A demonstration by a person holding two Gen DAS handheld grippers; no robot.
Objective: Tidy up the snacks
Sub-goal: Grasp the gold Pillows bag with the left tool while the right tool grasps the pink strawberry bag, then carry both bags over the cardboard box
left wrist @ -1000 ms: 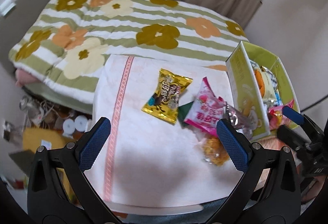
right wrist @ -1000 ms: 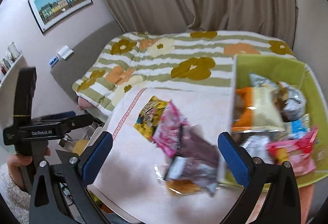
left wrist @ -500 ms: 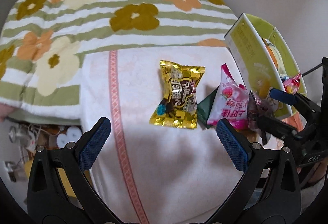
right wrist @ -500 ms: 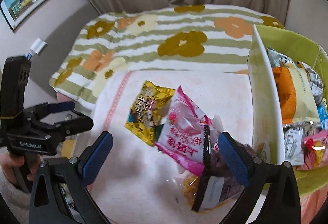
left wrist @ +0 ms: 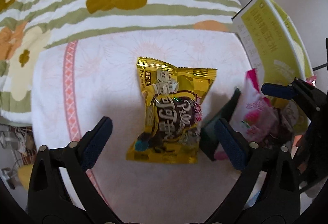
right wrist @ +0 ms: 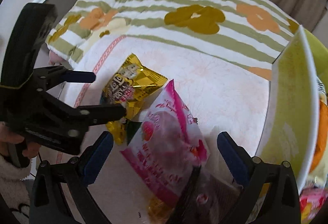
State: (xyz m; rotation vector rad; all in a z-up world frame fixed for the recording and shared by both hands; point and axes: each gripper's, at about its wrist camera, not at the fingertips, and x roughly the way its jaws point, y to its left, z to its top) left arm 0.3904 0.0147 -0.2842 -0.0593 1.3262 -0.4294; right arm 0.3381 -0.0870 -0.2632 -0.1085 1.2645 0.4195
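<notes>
The crinkly gold foil snack packet with a brown emblem (left wrist: 170, 115) lies flat on the white towel with a pink woven stripe (left wrist: 92, 72), which covers the desk. It now fills the middle of the left wrist view, where a second ago it was small and far. The left tongs (left wrist: 164, 140) have dropped over it and just begun closing, pads either side but not yet pressing: released. Beside it lies the pink-and-white strawberry packet (right wrist: 174, 142), under the right tongs (right wrist: 164, 154), also lowered and spread, holding nothing. The yellow-green cardboard box (right wrist: 291, 101), already part-filled, stands to the right. Both pickups look imminent.
</notes>
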